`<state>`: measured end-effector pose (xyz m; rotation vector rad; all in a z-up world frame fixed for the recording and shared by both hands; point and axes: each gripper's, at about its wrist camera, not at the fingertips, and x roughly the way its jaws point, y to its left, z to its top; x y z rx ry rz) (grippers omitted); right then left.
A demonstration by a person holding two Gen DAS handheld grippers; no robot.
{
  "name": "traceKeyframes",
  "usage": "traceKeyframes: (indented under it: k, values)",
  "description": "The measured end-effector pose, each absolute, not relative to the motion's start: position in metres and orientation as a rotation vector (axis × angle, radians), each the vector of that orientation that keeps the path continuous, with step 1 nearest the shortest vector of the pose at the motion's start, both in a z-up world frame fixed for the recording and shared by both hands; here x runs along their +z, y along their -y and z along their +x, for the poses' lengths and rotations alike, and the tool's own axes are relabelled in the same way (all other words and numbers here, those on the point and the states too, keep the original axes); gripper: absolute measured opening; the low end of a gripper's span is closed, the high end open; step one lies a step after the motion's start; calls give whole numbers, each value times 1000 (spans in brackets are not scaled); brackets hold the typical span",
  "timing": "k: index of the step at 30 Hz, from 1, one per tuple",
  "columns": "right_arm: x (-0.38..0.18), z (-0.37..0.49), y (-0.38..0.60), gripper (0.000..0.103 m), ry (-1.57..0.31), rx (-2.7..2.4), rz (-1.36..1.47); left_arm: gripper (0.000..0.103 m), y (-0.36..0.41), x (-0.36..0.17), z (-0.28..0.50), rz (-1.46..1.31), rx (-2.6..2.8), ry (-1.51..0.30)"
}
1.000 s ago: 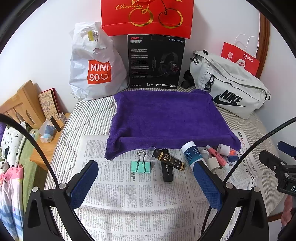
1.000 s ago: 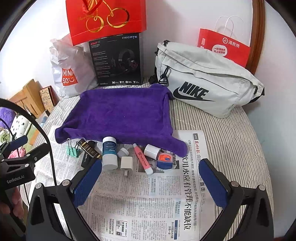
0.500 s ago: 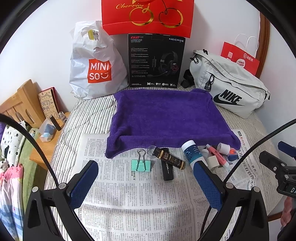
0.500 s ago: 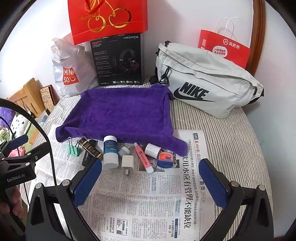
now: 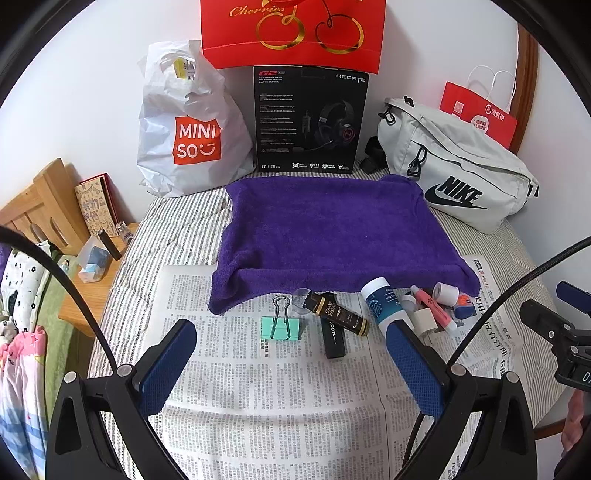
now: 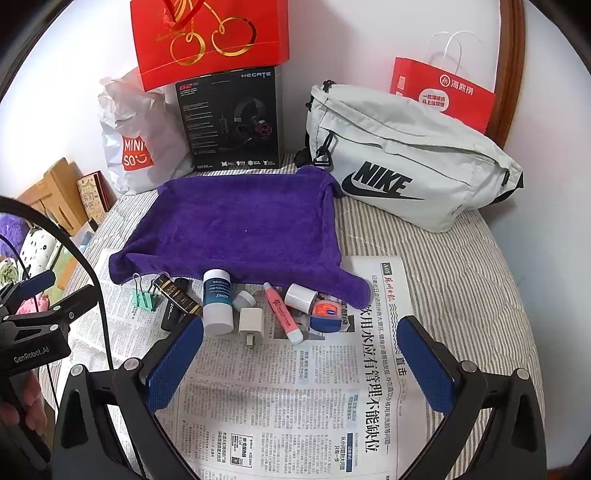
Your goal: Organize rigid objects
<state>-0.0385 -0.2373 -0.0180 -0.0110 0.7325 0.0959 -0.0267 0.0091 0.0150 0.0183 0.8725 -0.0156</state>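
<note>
A row of small objects lies on newspaper [image 5: 266, 391] in front of a purple towel [image 5: 332, 232]: a green binder clip [image 5: 279, 326], a black-and-gold bottle [image 5: 338, 313], a black stick [image 5: 333, 338], a blue-and-white bottle [image 6: 217, 300], a white charger [image 6: 250, 321], a pink tube [image 6: 282, 312], a white cap [image 6: 301, 297] and a small blue-orange tin [image 6: 325, 314]. My left gripper [image 5: 291, 363] is open and empty, hovering before the clip. My right gripper [image 6: 299, 363] is open and empty, hovering before the charger and tube.
Behind the towel [image 6: 240, 225] stand a Miniso bag [image 5: 184, 129], a black headset box [image 5: 308, 118], a red cherry bag [image 5: 291, 29] and a grey Nike bag [image 6: 406, 158]. A wooden bedside table [image 5: 92, 266] is at the left, below the bed edge.
Both grippers have drifted slightly forward toward the row of objects. Nothing was taken hold of or moved.
</note>
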Motion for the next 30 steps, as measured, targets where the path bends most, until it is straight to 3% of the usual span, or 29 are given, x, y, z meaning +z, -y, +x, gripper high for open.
traceKeyframes:
  k: [30]
  values:
    - [-17,-42,234,103,-730,100,-17,103,-10,17,-28,22,-14,-881]
